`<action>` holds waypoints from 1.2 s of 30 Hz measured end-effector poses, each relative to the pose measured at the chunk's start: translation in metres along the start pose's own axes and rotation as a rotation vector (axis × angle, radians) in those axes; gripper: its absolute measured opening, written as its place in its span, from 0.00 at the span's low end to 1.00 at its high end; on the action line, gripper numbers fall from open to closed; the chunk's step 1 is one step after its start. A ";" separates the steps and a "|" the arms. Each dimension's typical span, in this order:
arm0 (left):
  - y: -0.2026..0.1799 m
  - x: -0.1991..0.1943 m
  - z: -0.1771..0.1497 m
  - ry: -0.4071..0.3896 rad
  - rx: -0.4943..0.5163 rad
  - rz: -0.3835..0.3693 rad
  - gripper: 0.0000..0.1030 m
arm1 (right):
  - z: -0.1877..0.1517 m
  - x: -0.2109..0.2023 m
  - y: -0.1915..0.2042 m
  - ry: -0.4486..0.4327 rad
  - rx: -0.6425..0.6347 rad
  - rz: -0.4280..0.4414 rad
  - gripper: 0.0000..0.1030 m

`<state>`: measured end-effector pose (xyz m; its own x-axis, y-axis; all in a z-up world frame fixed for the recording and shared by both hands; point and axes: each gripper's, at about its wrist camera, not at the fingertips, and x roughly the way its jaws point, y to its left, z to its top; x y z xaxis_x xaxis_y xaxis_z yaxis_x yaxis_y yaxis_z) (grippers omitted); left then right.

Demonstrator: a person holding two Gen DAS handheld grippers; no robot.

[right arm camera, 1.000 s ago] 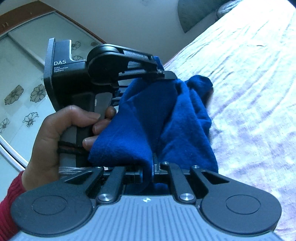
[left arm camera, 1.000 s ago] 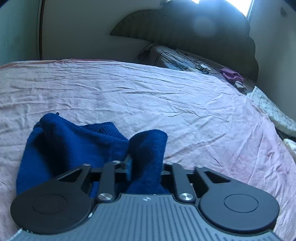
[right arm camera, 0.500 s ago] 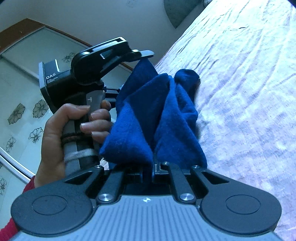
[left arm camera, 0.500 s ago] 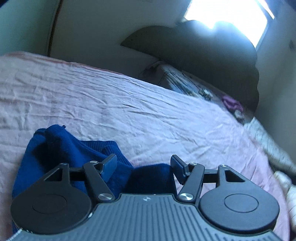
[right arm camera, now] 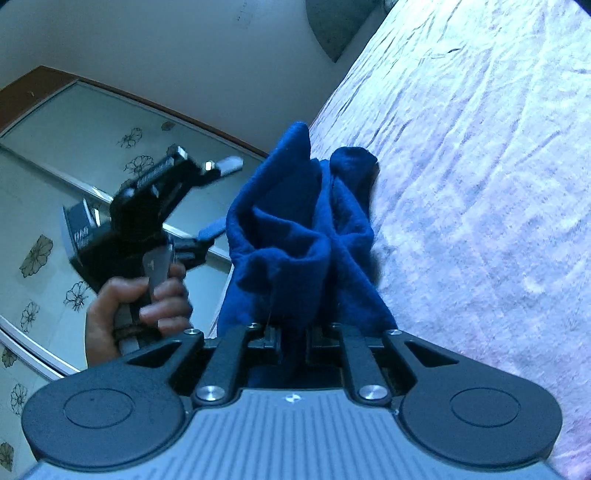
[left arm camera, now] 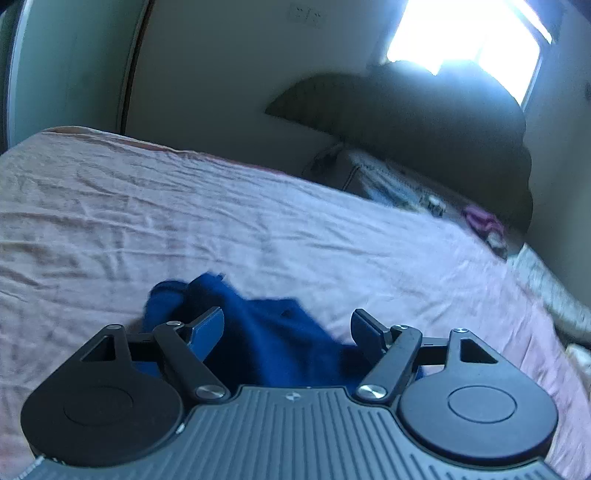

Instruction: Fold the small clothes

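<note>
Bed sheet [left arm camera: 258, 229] pink, wrinkled, fills most of left view. Headboard [left arm camera: 424, 122] dark, curved, at far end. Window [left arm camera: 461, 33] above it, blown-out bright, backlighting room. Wall [left arm camera: 221, 74] pale, plain. Patterned bedding [left arm camera: 388, 181] under headboard; purple cloth [left arm camera: 480, 219] near it. Right view: wardrobe [right arm camera: 74, 147] with frosted flower-print panels, brown frame.
</note>
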<state>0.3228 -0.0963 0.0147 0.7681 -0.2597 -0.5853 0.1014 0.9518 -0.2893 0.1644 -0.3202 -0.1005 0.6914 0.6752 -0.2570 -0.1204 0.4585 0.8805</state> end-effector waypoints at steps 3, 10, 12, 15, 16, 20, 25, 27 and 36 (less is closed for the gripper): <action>0.002 -0.012 -0.011 0.032 0.033 0.005 0.75 | 0.001 -0.003 -0.002 -0.005 0.018 0.004 0.14; 0.008 -0.044 -0.048 0.047 0.044 -0.030 0.81 | 0.001 -0.018 0.000 0.044 -0.020 -0.027 0.18; 0.006 -0.052 -0.058 0.040 0.068 -0.037 0.82 | 0.005 -0.028 0.003 0.026 -0.031 -0.050 0.26; 0.000 -0.062 -0.071 0.020 0.114 -0.041 0.84 | 0.021 -0.046 0.018 -0.057 -0.119 -0.088 0.81; -0.002 -0.064 -0.075 0.014 0.126 -0.045 0.85 | 0.026 -0.049 0.024 -0.085 -0.153 -0.084 0.80; -0.010 -0.068 -0.086 0.001 0.176 -0.052 0.85 | 0.061 -0.037 0.032 -0.082 -0.157 -0.010 0.80; -0.010 -0.069 -0.092 -0.008 0.203 -0.040 0.86 | 0.090 0.006 0.021 -0.004 -0.073 0.050 0.79; -0.011 -0.068 -0.092 -0.010 0.221 -0.034 0.86 | 0.097 0.021 0.019 0.024 -0.061 0.049 0.79; -0.010 -0.060 -0.087 -0.016 0.208 -0.031 0.91 | 0.114 0.083 0.028 0.107 -0.203 -0.098 0.08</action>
<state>0.2201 -0.1042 -0.0134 0.7721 -0.2882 -0.5664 0.2521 0.9570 -0.1433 0.3003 -0.3171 -0.0517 0.6286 0.6741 -0.3879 -0.2048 0.6246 0.7536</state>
